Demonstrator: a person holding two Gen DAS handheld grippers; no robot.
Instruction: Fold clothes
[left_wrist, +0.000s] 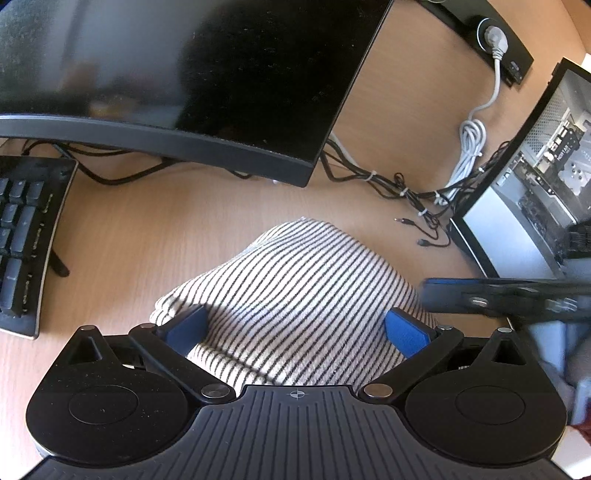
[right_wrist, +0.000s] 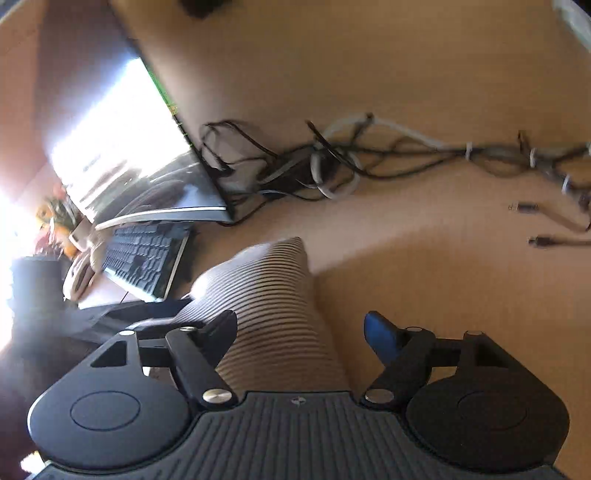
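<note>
Wooden worktop (left_wrist: 155, 229) carries your job: the striped garment (left_wrist: 295, 273) lies bundled in front of the monitor (left_wrist: 177, 74), between keyboard (left_wrist: 22, 240) and cable tangle (left_wrist: 413, 192). Your left gripper (left_wrist: 297, 328) is spread wide over its near edge, holding nothing; your right gripper (right_wrist: 301, 332) also gapes, one finger above the cloth. Pinch one layer at each corner, lift evenly, and fold away from the cables.
</note>
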